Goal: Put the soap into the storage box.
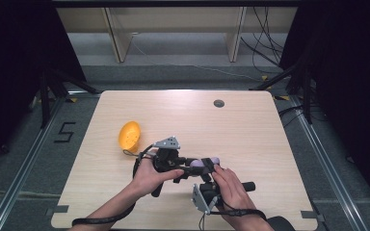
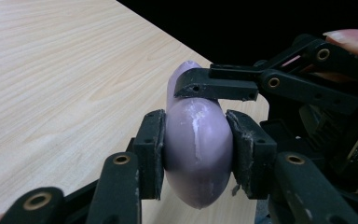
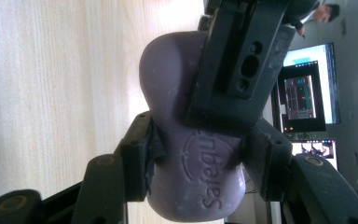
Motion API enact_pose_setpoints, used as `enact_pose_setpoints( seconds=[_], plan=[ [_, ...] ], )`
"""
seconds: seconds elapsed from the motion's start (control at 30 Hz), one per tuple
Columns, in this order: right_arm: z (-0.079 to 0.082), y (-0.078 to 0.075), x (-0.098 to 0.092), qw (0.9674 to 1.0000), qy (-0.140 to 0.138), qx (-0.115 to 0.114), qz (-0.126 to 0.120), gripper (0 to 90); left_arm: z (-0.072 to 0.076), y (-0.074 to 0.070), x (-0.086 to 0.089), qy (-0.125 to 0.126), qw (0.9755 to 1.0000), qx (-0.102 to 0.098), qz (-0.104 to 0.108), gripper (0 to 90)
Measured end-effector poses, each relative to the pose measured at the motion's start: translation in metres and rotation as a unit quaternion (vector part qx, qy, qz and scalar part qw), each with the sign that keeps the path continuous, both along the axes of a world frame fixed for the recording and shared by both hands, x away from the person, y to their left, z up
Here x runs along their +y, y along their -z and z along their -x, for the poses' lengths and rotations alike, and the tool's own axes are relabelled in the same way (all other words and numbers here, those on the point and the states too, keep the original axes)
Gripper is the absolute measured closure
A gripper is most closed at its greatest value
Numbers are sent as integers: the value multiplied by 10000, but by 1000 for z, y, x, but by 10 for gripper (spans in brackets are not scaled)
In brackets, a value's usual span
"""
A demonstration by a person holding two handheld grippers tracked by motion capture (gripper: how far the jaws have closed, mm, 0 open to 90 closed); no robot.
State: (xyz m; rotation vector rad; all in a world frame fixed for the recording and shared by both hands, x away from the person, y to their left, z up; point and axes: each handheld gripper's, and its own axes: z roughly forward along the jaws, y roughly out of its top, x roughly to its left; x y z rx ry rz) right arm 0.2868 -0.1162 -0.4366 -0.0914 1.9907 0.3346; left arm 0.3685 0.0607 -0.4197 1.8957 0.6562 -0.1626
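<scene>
One purple soft plastic peanut-shaped case [image 1: 205, 162], long axis roughly left-right, held above the light wooden table [image 1: 250, 130]. Left gripper [image 2: 196, 154] clamped on it; right gripper [image 3: 193, 163] also clamped on it. One orange oval shell [image 1: 129, 135] lies apart, far-left.

The purple soap's [image 3: 191, 163] embossed lettering is partly covered by the other gripper's fingers [image 3: 235, 70]. Its lower end is cut off by the right gripper view's edge. The small dark disc [image 1: 218, 103] on the surface [image 1: 250, 125] is too small to identify.

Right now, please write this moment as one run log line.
left gripper: shut on purple piece | right gripper: shut on purple piece | yellow piece: on table, apart
</scene>
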Motion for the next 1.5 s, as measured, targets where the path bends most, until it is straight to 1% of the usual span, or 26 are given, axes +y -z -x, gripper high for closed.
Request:
enact_pose_setpoints(
  seconds=[0.1,0.13,0.27,0.33,0.37,0.4,0.43,0.5,0.53,0.57,0.63,0.67,0.7,0.73,0.87,0.9,0.93,1.0,1.13,1.17,1.3,1.33,1.37,1.4,1.47,1.5],
  plan=[
    [-1,-3,0,9997,-137,-120,136,501,1,-1,0,-32,10000,-44,-78,588],
    [0,-1,0,10000,-56,-22,20,500,1,-1,0,-22,10000,-29,-25,589],
    [0,-1,0,10000,5,-29,-67,500,2,-3,1,-97,9999,-86,-29,591],
    [-2,-4,1,9996,-166,-142,162,499,3,-2,1,-118,9999,-57,3,591],
    [-1,-2,1,10000,-55,-67,18,497,3,-2,1,-103,9999,-68,18,591],
    [-1,-2,1,10000,-55,-67,18,497,3,-2,1,-108,9999,-80,11,591],
    [1,0,1,9998,127,49,-140,491,3,-2,1,-101,9999,-66,26,591],
    [-1,-1,0,9999,106,-29,-127,400,5,-2,0,-182,9997,-141,-27,591],
    [-1,-1,0,9999,106,-29,-127,400,5,-2,0,-204,9996,-191,-62,591],
    [0,0,0,9995,201,-13,-256,379,6,-2,0,-226,9995,-194,-48,592],
    [-2,-1,-1,9995,211,-90,-201,364,5,-2,0,-194,9996,-226,-24,591],
    [-4,-1,-2,9996,74,-175,-202,356,6,-3,0,-245,9993,-266,-48,591],
    [-4,-1,-2,9996,74,-175,-202,356,6,-3,0,-277,9992,-277,-42,591],
    [-5,-2,-2,9998,5,-194,-56,353,5,-4,0,-297,9990,-311,-91,591],
    [-6,-2,-3,9997,17,-222,-71,340,5,-3,1,-372,9988,-328,-31,591],
    [-7,-4,-4,9995,-83,-277,132,335,4,-4,2,-361,9987,-356,-54,591],
    [-7,-5,-5,9994,-120,-270,179,334,4,-4,2,-380,9985,-368,-103,591],
    [-6,-3,-5,9996,-95,-255,62,334,4,-4,2,-454,9980,-431,-128,591],
    [-5,-3,-5,9997,-60,-227,69,334,3,-6,5,-503,9975,-470,-181,592],
    [-7,-5,-5,9990,-229,-299,243,334,3,-6,5,-544,9972,-484,-195,591],
    [-6,-5,-7,9992,-184,-308,178,333,1,-6,8,-740,9952,-587,-264,592],
    [-5,-3,-9,9996,-113,-239,21,333,1,-6,9,-767,9947,-600,-315,592],
    [-5,-3,-9,9996,-113,-239,21,333,1,-6,10,-814,9941,-634,-331,592],
    [0,-1,-9,9994,248,-84,-224,333,1,-6,11,-839,9937,-647,-354,591],
    [-2,-4,-11,9997,61,-231,-76,333,0,-7,14,-955,9920,-716,-404,592],
    [-1,-4,-14,9994,239,-166,-202,333,0,-6,14,-1006,9915,-716,-414,592]
  ],
)
